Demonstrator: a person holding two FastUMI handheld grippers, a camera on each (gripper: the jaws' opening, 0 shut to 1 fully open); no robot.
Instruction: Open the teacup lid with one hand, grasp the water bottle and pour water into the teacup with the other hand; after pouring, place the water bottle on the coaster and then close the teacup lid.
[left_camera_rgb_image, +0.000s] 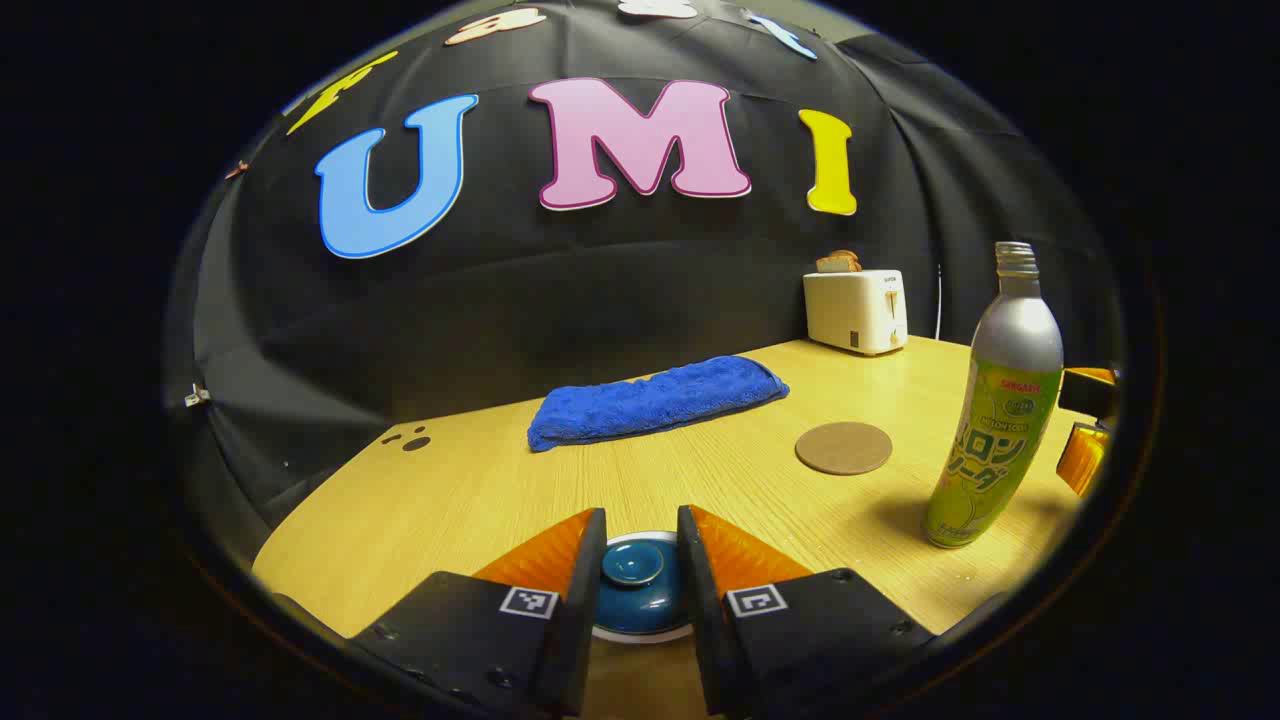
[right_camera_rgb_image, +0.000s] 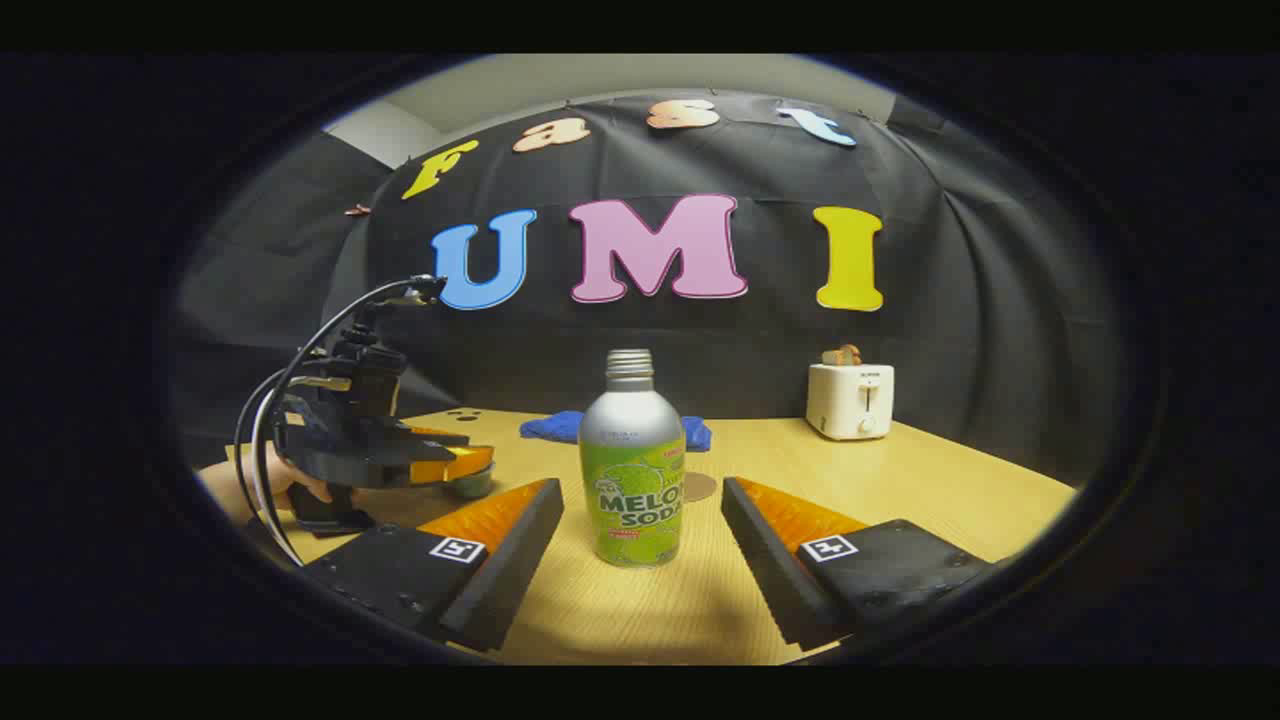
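- Left gripper (left_camera_rgb_image: 640, 570) hangs over the round dark-blue glazed teacup lid (left_camera_rgb_image: 634, 585), its fingers standing on either side of the lid's small knob with a gap at each flank, so nothing is pinched yet. If it closes off-centre, I judge the knob may slip out and the lid clatter back onto the teacup's white rim (left_camera_rgb_image: 650, 632).
- Right gripper (right_camera_rgb_image: 640, 520) is spread wide, with the tall silver-and-green metal water bottle (right_camera_rgb_image: 632, 470) upright on the table between its fingers and touching neither.
- Pale wooden table (left_camera_rgb_image: 480, 490) has open room in the middle. A folded blue towel (left_camera_rgb_image: 655, 400) and a white toaster (left_camera_rgb_image: 857, 310) sit well back by the black cloth wall, out of the way.
- Being tall and uncapped, the bottle looks easy to tip. A one-sided nudge from a closing finger could topple it and spill.
- Round brown cork coaster (left_camera_rgb_image: 843, 447) lies flat near the bottle with bare wood around it, so setting down there should be easy.
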